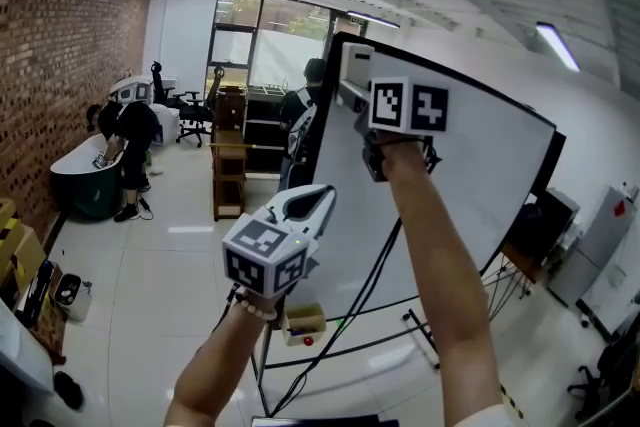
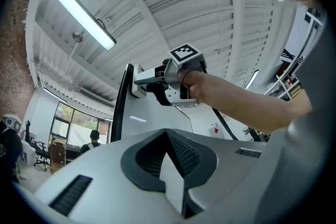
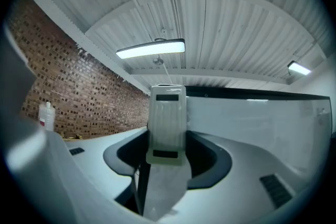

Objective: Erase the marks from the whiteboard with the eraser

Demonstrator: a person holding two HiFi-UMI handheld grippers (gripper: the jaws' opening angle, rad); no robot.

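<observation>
The whiteboard (image 1: 470, 175) stands on a wheeled frame, and its white face shows no marks in the head view. My right gripper (image 1: 352, 87) is raised to the board's top left corner and is shut on the pale eraser (image 1: 355, 63). In the right gripper view the eraser (image 3: 168, 118) stands upright between the jaws, with the board (image 3: 257, 118) to its right. My left gripper (image 1: 318, 199) hangs lower, left of the board, shut with nothing in it. The left gripper view shows its closed jaws (image 2: 170, 165), the right gripper (image 2: 176, 78) above and the eraser (image 2: 138, 80) at the board's black edge (image 2: 122, 113).
The board's stand legs (image 1: 420, 330) spread over the tiled floor, with a small cardboard box (image 1: 303, 322) beneath. A wooden shelf (image 1: 228, 170) stands behind. One person (image 1: 128, 130) bends at a tub on the left, another (image 1: 310, 80) stands by the window. A brick wall (image 1: 60, 45) runs along the left.
</observation>
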